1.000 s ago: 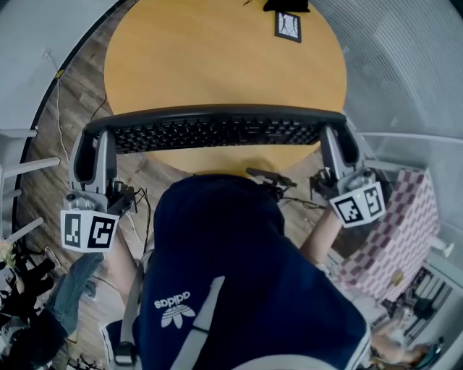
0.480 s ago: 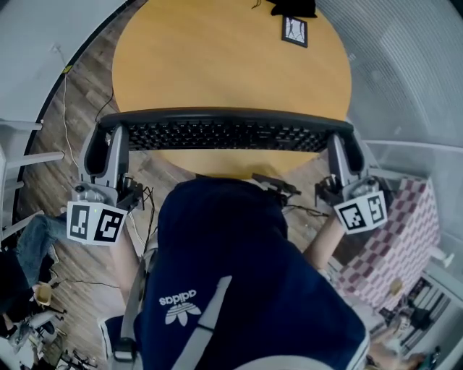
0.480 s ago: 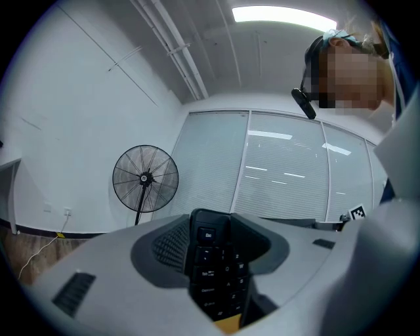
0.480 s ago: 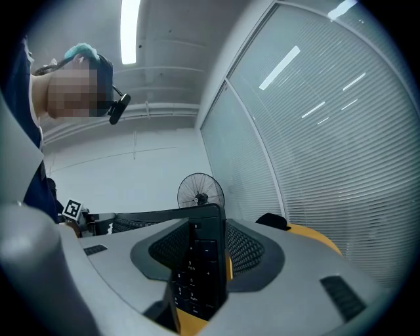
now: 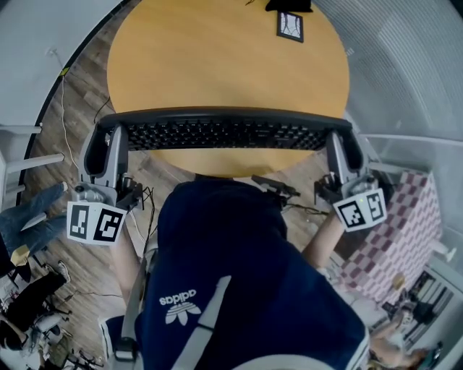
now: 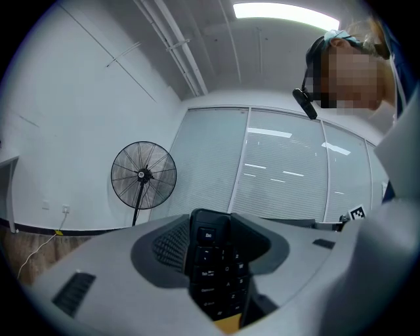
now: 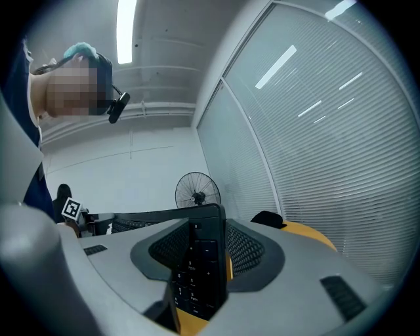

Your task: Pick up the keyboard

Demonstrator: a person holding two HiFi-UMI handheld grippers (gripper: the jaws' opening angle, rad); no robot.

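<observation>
Left gripper view: left gripper (image 6: 211,226) jaws clamped on the keyboard (image 6: 213,275), Esc end
Right gripper view: right gripper (image 7: 203,230) jaws pinching its other end
Head view: keyboard spans both grippers, across the near edge of the round table (image 5: 217,65)

Rnd wood tbl (image 5: 217,65), plank flr (image 5: 83,87), standing fan (image 6: 143,176).

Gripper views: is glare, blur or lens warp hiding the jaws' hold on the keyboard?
Left gripper view: strong fisheye bend, ceiling light bright but off the keyboard, keys sharp between the jaws. Right gripper view: same bend, blinds show light streaks, keyboard end dark yet legible. Head view: curved edges, even light.
</observation>
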